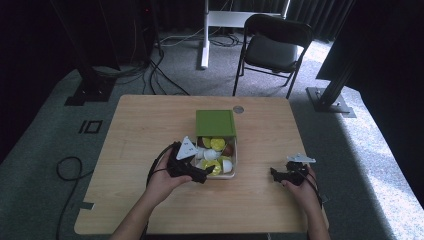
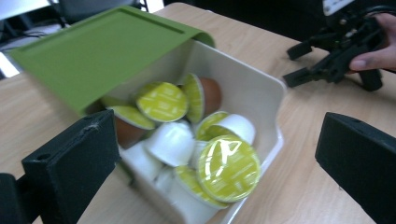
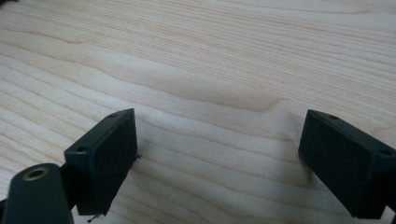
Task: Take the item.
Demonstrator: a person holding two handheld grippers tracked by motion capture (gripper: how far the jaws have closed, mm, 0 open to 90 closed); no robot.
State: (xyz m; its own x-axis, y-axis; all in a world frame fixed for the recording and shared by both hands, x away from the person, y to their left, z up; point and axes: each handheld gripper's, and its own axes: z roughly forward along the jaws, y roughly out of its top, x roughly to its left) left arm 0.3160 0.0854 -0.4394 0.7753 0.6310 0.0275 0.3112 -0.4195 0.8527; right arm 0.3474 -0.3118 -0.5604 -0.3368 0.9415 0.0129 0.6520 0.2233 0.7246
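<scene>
A white box [image 1: 234, 161] [image 2: 261, 88] with a green sliding lid [image 1: 215, 123] [image 2: 100, 51] stands in the middle of the wooden table [image 1: 135, 130]. The lid is pushed back, and several coffee capsules with yellow-green foil tops [image 1: 217, 144] [image 2: 228, 167] lie inside, some white, some brown. My left gripper [image 1: 204, 174] [image 2: 217, 163] is open at the box's near left side, its jaws wide apart on either side of the capsules. My right gripper [image 1: 274, 173] [image 3: 217, 158] is open low over bare wood to the right of the box, with nothing between its jaws. It is also in the left gripper view [image 2: 299, 65].
A black folding chair [image 1: 274, 47] stands beyond the table's far edge. A small round grommet [image 1: 238, 109] sits in the table top behind the box. Cables [image 1: 67, 167] lie on the carpet at left. Bare wood [image 3: 196, 60] stretches ahead of the right gripper.
</scene>
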